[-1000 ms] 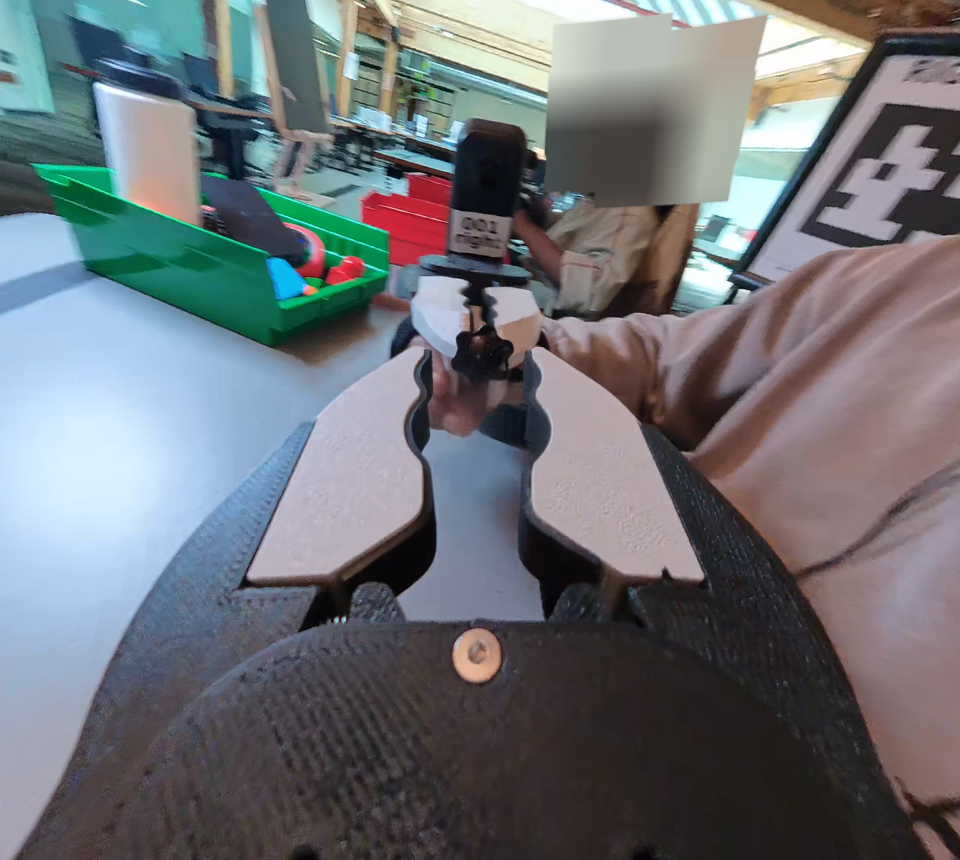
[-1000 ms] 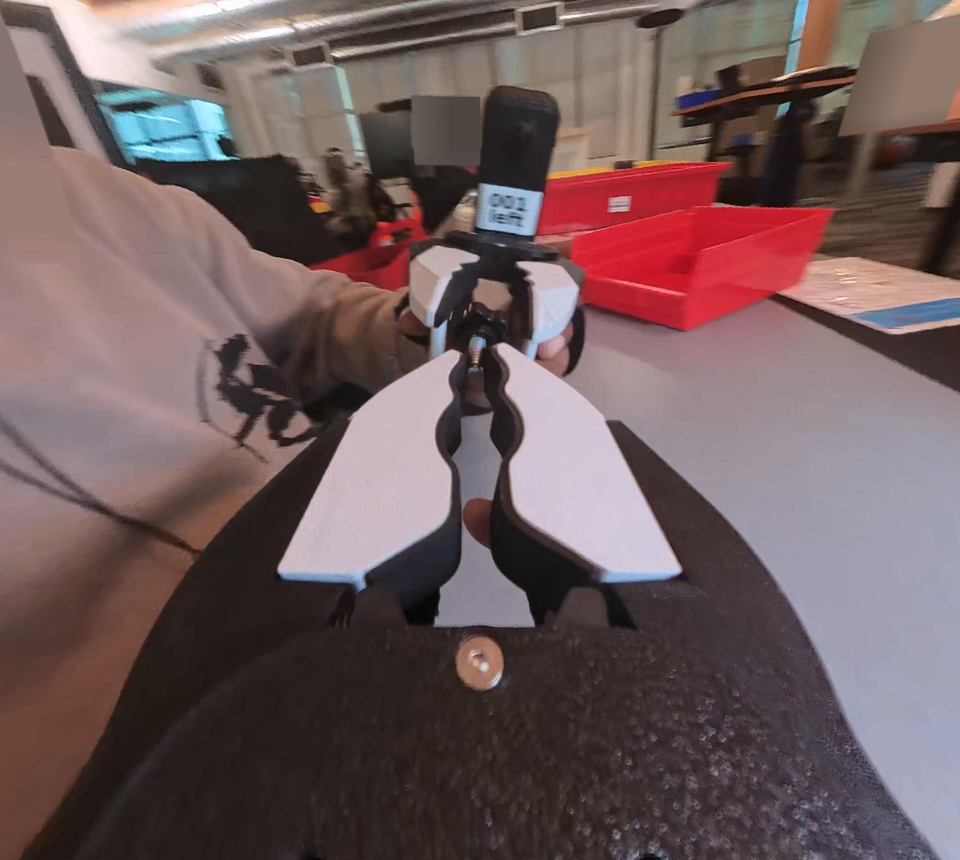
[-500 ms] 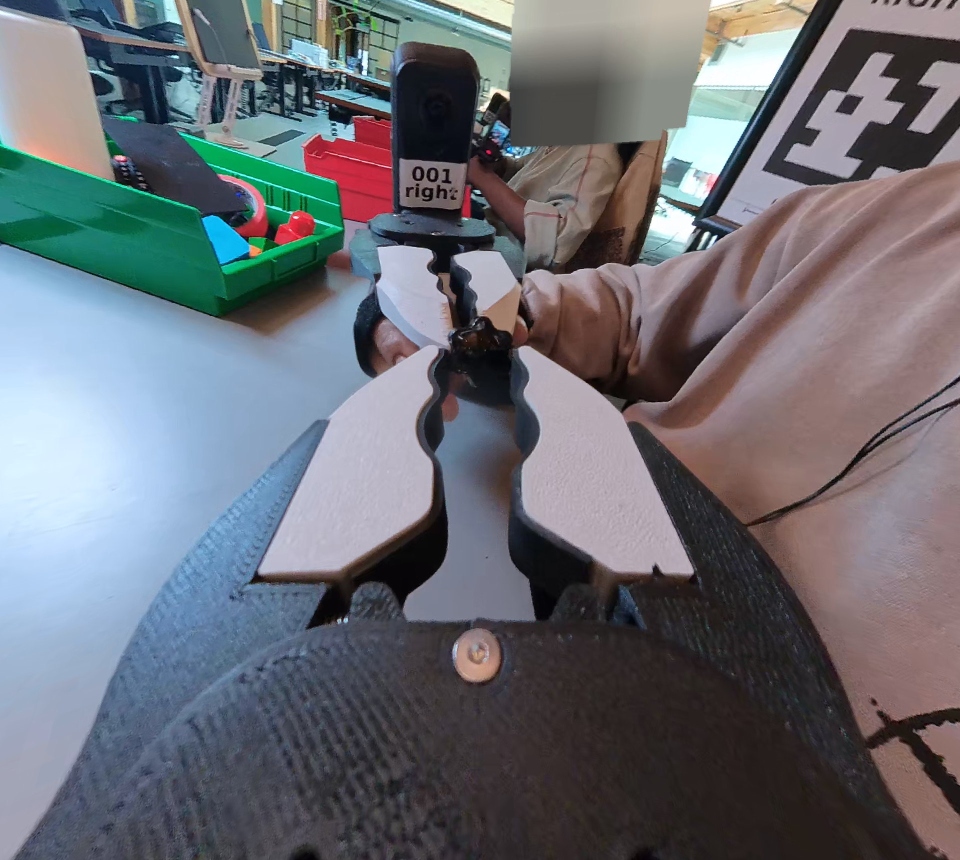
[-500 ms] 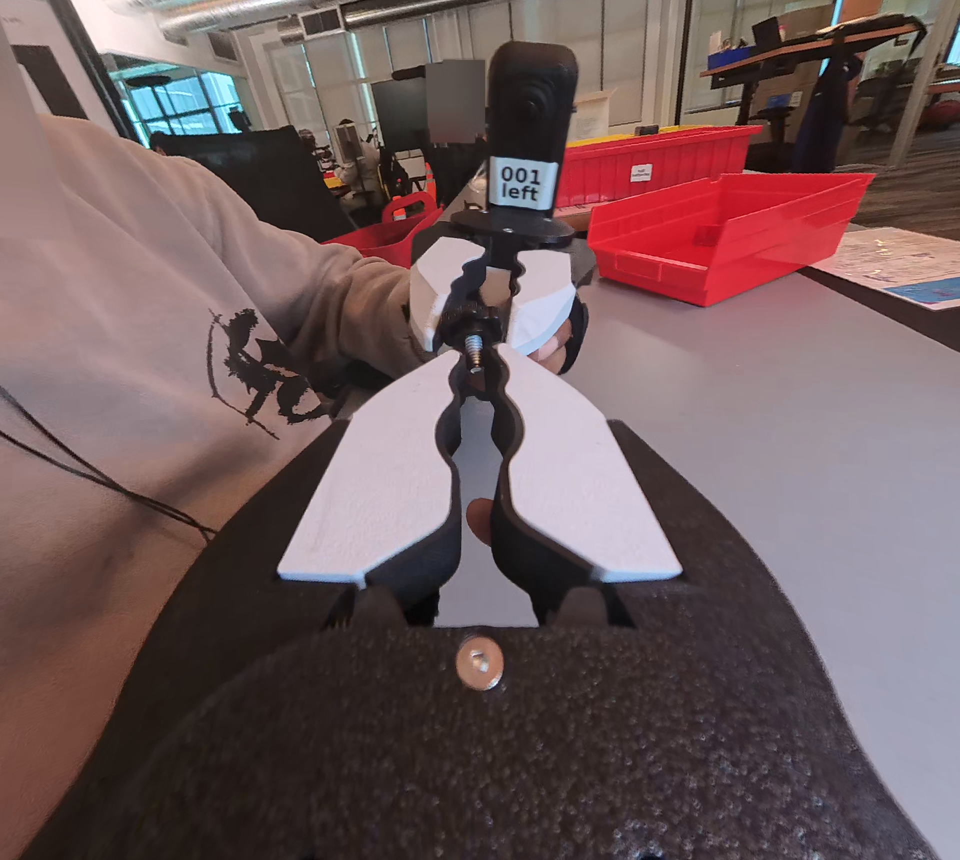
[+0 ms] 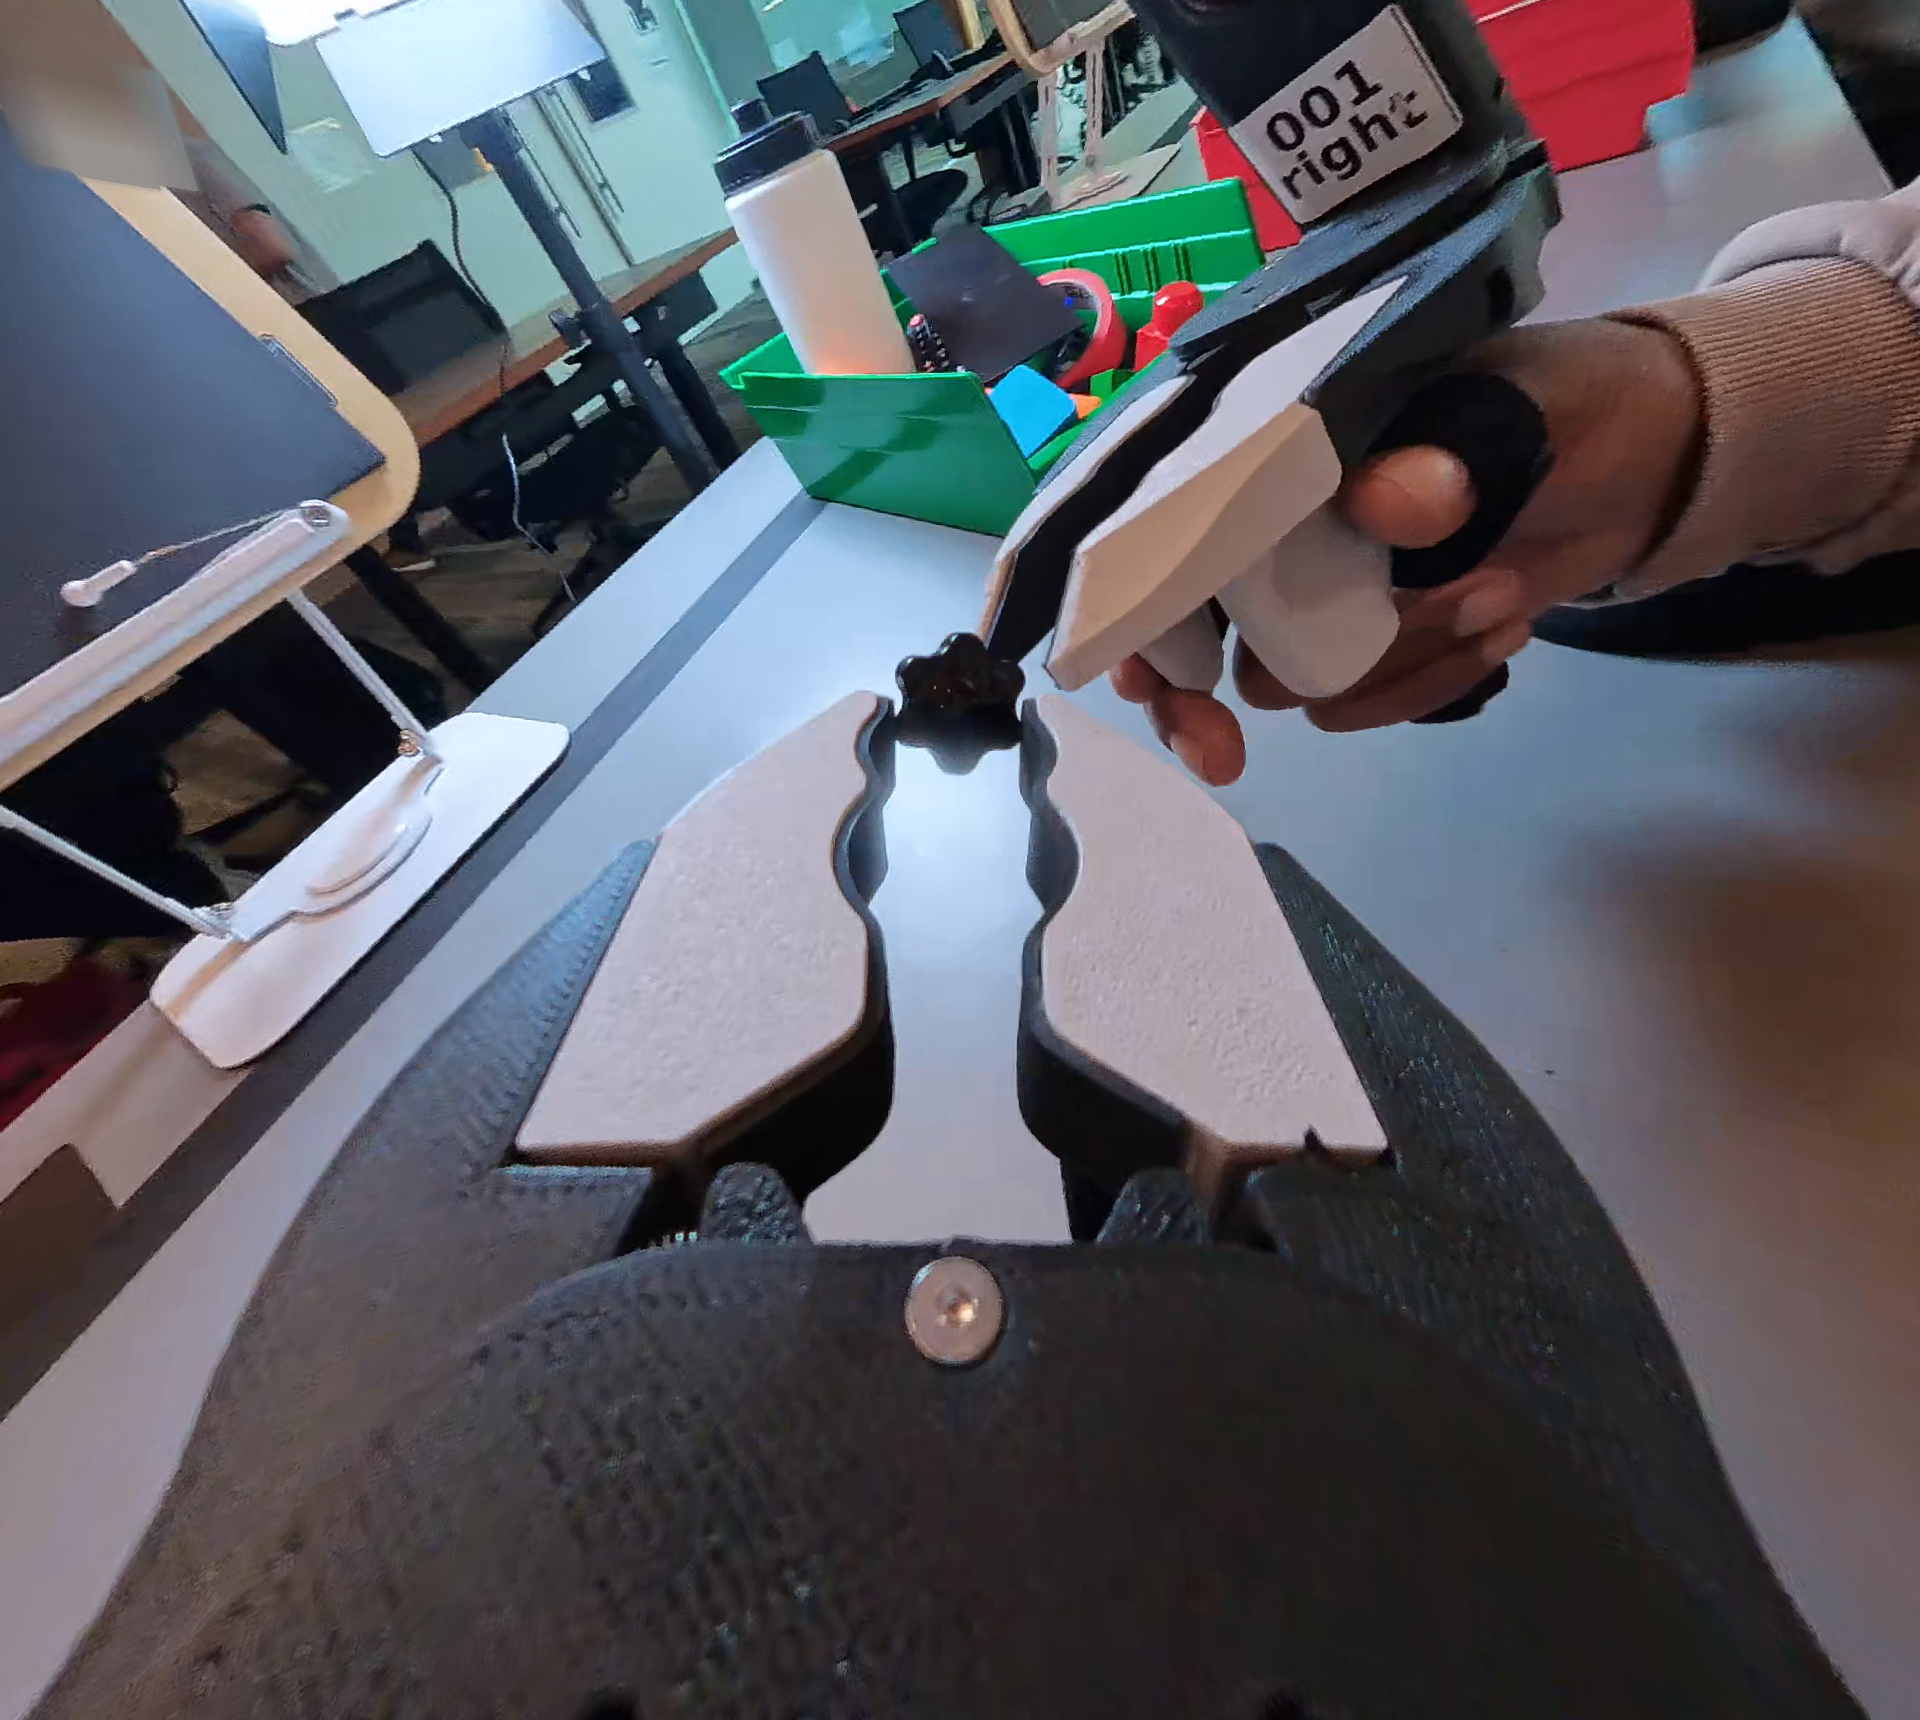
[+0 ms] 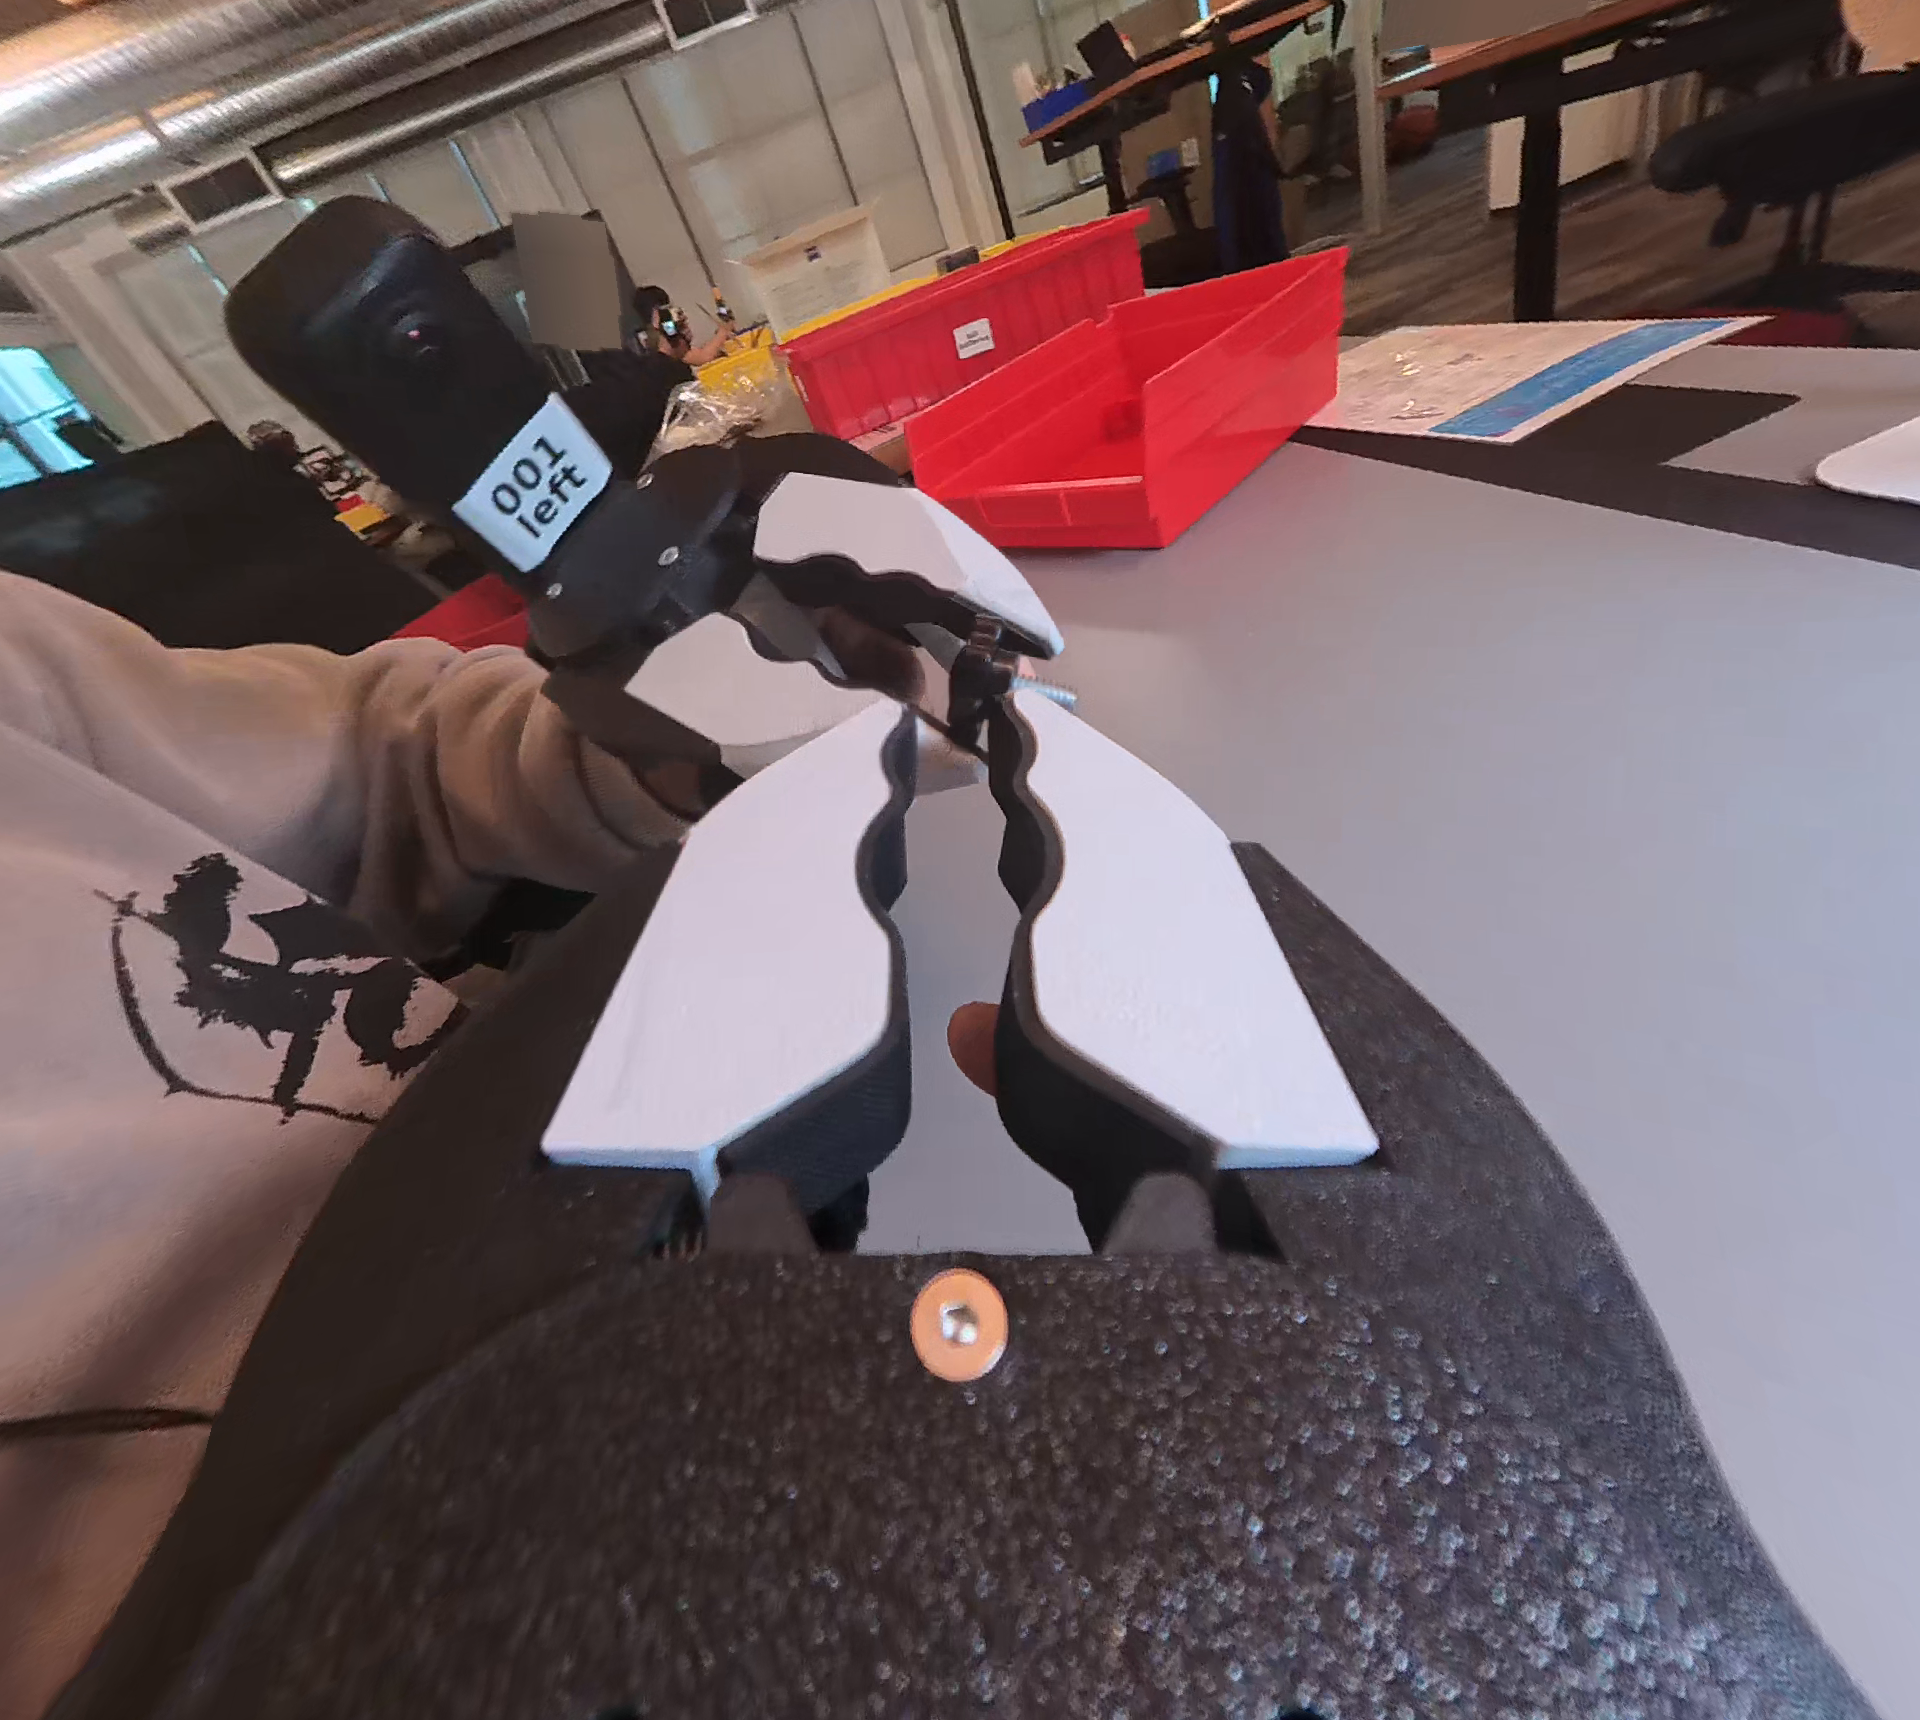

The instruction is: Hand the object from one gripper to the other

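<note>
Grey tabletop (image 5: 1455,943) runs under both my tools, with an open workshop of desks and bins behind it. Far left in the left wrist view a white stand base (image 5: 343,881) sits at the table's edge. Further right are a white bottle (image 5: 810,268) and a green bin (image 5: 883,444) of bright odds and ends.

In the middle is the thing I am passing, a small black star knob (image 5: 956,694) with a bare screw (image 6: 1044,691) sticking out of it. It hangs clear of the table. My left gripper (image 5: 956,716) has a finger on each side of the knob's head. One pad looks to be touching it and the other sits just beside it. I cannot tell whether I am truly pinching there.

From the right, my right gripper (image 5: 1029,644) tilts down onto the same knob. Its fingers are drawn narrow, and I judge they are clamped on it at the very tips. The right wrist view agrees: the knob is at my right fingertips, the left tool reaches in from the left, and a red bin (image 6: 1122,444) stands beyond.

I would put the handover at its midpoint. The two tools have met on the knob, and the receiving fingers are placed. What remains is a firm squeeze from the left, a release by the right, and drawing the two apart.
</note>
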A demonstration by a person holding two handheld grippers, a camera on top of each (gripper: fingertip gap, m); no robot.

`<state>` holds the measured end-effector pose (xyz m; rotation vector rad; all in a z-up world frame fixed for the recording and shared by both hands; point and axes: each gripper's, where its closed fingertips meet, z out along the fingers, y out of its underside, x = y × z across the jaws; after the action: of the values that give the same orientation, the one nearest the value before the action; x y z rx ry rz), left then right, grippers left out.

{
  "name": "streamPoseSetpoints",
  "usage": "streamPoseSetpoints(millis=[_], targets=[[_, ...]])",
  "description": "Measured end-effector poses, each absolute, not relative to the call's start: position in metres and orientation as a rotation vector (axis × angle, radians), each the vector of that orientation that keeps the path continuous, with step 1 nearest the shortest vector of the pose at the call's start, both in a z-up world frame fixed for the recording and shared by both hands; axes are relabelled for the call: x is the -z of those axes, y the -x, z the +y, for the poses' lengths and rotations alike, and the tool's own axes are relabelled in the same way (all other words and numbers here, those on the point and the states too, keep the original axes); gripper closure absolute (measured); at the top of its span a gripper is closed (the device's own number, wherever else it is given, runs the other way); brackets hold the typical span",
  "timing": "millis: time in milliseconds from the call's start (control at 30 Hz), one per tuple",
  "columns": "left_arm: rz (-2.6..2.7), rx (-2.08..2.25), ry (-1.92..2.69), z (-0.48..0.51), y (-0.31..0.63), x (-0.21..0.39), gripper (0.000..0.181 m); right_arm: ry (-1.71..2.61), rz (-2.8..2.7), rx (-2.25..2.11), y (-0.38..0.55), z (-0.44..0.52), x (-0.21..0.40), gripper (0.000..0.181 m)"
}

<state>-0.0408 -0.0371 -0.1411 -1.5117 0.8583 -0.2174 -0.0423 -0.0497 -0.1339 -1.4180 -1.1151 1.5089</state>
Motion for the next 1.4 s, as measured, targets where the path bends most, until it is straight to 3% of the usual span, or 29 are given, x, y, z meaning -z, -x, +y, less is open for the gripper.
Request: streamPoseSetpoints(millis=[367, 567, 700, 800, 1133, 1400], targets=[[0.904, -0.019, 1.414, -0.039, 0.039, 0.137, 0.158, 1.445, -1.064, -1.550, 0.042, -0.048, 0.133, 0.175], [0.849, 0.635, 1.458, -0.057, 0.023, 0.127, 0.144, 1.248, -1.201, -1.647, 0.029, -0.061, 0.117, 0.176], [0.781, 1.133, 1.437, -0.075, 0.017, 0.114, 0.147, 1.121, -1.284, -1.733, 0.019, -0.073, 0.109, 0.176], [0.770, 1.247, 1.415, -0.080, 0.018, 0.110, 0.157, 1.099, -1.313, -1.734, 0.017, -0.077, 0.111, 0.176], [0.805, 1.056, 1.462, -0.072, 0.019, 0.118, 0.171, 1.139, -1.318, -1.671, 0.020, -0.069, 0.119, 0.176], [0.822, 0.336, 1.474, -0.041, 0.044, 0.126, 0.171, 1.366, -1.075, -1.537, 0.030, -0.035, 0.122, 0.160]])
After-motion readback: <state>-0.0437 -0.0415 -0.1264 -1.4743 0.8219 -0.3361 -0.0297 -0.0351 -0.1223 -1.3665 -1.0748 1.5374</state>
